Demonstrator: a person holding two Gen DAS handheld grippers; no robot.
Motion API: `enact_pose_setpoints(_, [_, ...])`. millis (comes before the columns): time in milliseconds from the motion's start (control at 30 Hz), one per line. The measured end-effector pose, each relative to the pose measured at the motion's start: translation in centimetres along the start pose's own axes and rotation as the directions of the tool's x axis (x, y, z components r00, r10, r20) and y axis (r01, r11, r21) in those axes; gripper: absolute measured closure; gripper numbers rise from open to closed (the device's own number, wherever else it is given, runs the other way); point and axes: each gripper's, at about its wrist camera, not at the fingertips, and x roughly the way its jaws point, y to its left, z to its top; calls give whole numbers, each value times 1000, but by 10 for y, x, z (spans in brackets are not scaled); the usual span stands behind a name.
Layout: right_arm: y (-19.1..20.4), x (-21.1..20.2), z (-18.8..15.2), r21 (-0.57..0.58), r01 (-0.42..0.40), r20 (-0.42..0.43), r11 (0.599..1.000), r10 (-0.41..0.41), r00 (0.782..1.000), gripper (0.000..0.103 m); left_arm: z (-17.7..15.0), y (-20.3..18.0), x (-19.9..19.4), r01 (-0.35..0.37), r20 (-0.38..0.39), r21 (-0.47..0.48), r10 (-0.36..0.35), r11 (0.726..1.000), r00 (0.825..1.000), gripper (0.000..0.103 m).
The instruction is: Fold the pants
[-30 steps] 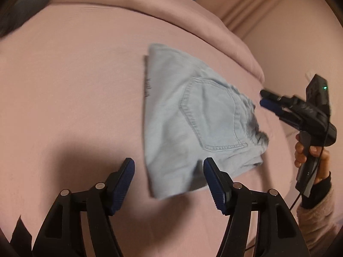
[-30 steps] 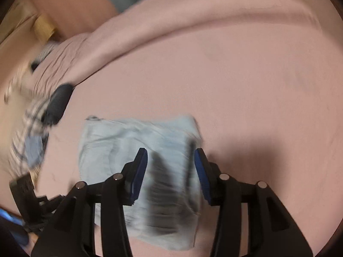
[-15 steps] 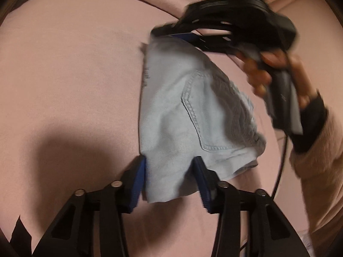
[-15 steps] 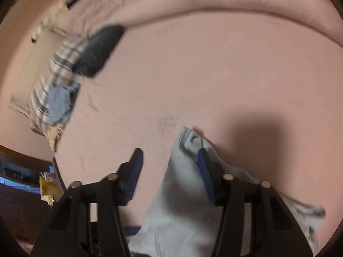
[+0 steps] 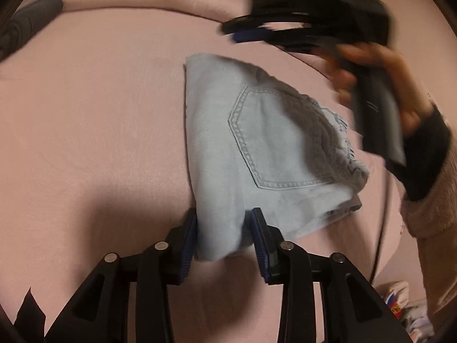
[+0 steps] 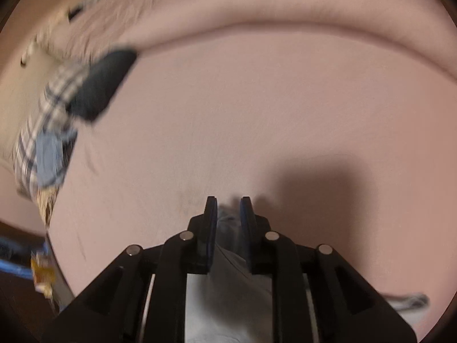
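While the left gripper (image 5: pixel 224 233) squeezes the near corner of the pants (image 5: pixel 257 148), its two blue pads press on the cloth from both sides. That grip looks firm, and the jaws closed in on the corner a moment ago.

At the far end, the right gripper (image 6: pixel 228 217) is clamped on a bunch of the same cloth. Its jaws closed a moment ago too, and light blue fabric shows between the pads and hangs down under them. In the left camera that gripper looks blurry and sits above the far edge of the pants, with a hand (image 5: pixel 380 83) wrapped round its handle.

The pants are light blue denim, already folded into a small thick pile with a back pocket (image 5: pixel 274 140) on top. They lie on a pink bed sheet (image 5: pixel 94 128). Well away at the edge of the bed are a dark cloth (image 6: pixel 100 85) and a checked cloth (image 6: pixel 48 114).

What could go wrong? I think each gripper may be holding only the top layers. If both lift, the lower layers could slide out and the pile could fall open. If the two hands pull apart too hard, a corner could slip free. The frayed side (image 5: pixel 345 140) is loose and could flop out.
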Motion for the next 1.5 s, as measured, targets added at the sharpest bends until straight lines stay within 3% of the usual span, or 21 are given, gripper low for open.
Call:
enact_pose_setpoints(67, [2,-37,-12,-36,-23,72,999,25,997,83,-2,-7,-8,-17,16,13,17,1000,1000,65])
enact_pose_setpoints(167, [-5,-83,-42,-74,7,122,997,2,993,76,-1,-21,-18,-72,55,59,69,996,996,65])
enact_pose_setpoints(300, [-20,-125,-101,-100,147,142,984,-132,981,75,8,-31,-27,-127,110,131,113,983,987,45])
enact_pose_setpoints(400, [-34,-139,-140,-119,218,136,969,-202,970,75,15,-44,-22,-165,135,183,141,969,981,42])
enact_pose_setpoints(467, [-49,-142,-157,-95,213,117,972,-202,972,75,20,-51,-10,-191,133,216,165,958,977,42])
enact_pose_setpoints(600, [-68,-124,-188,-68,287,42,956,-285,958,75,19,-63,26,-254,57,287,248,924,967,42])
enact_pose_setpoints(667, [-76,-125,-195,-62,269,66,961,-265,962,74,19,-65,32,-279,55,301,276,912,960,42])
enact_pose_setpoints(767, [-83,-128,-193,-23,279,45,960,-278,960,48,22,-65,27,-281,62,294,275,914,959,42])
enact_pose_setpoints(933, [-100,-155,-204,74,211,97,975,-217,971,50,19,-63,22,-286,66,284,279,915,958,42])
enact_pose_setpoints(1100, [-83,-174,-209,71,166,179,984,-176,968,50,13,-64,16,-290,73,272,281,918,957,42])
enact_pose_setpoints(1200, [-81,-175,-212,116,125,183,985,-145,972,48,14,-65,8,-285,97,252,269,925,958,42])
enact_pose_setpoints(1267, [-78,-160,-206,168,105,168,980,-134,977,41,18,-59,2,-286,106,232,268,930,958,30])
enact_pose_setpoints(1300, [-84,-157,-207,203,77,160,976,-111,981,38,20,-53,1,-287,106,211,270,934,957,20])
enact_pose_setpoints(1400, [-100,-148,-214,282,-17,154,959,-28,988,37,30,-33,-2,-275,99,128,264,953,959,19])
enact_pose_setpoints(1500, [-113,-140,-222,351,-51,147,935,-2,989,35,39,-5,-2,-182,52,3,182,983,982,19])
